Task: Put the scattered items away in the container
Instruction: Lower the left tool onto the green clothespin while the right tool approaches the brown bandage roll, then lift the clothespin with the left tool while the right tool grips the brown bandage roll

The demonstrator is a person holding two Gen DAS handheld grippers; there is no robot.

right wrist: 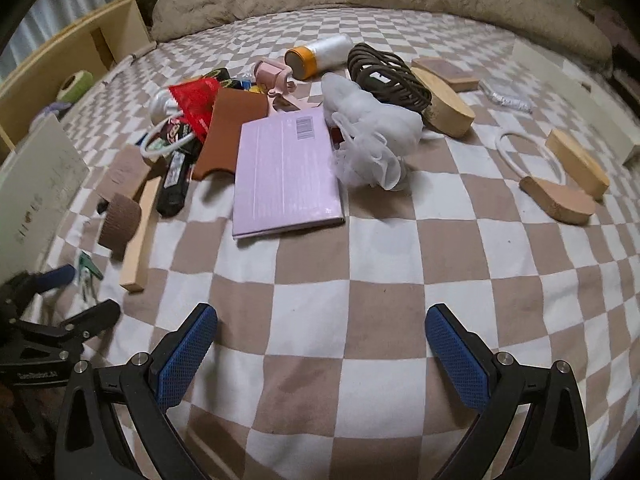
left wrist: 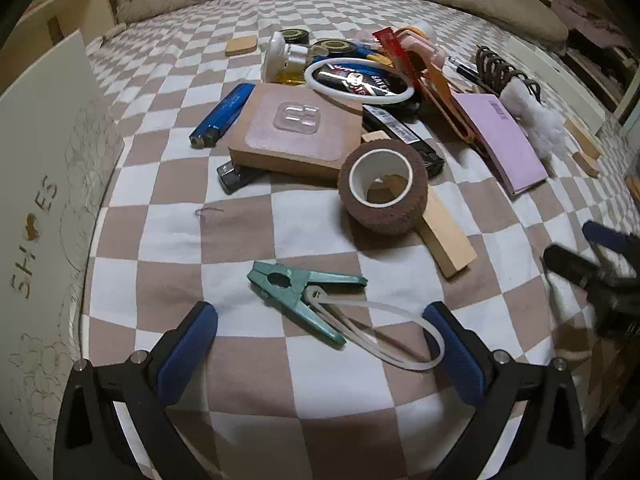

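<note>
Both tongs wide open, empty; left tongs [left wrist: 320, 328] straddle green clip [left wrist: 304, 300] near shoebox [left wrist: 44, 184], likely first pick.

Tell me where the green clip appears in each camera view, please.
Left wrist: the green clip lies low in the centre, just ahead of the open left gripper.
Right wrist: far left edge, partly hidden.
Shared landmark: the brown tape roll.

Matt checkered cloth bedcover [right wrist: 360, 248], wooden block [left wrist: 448, 236]
</note>
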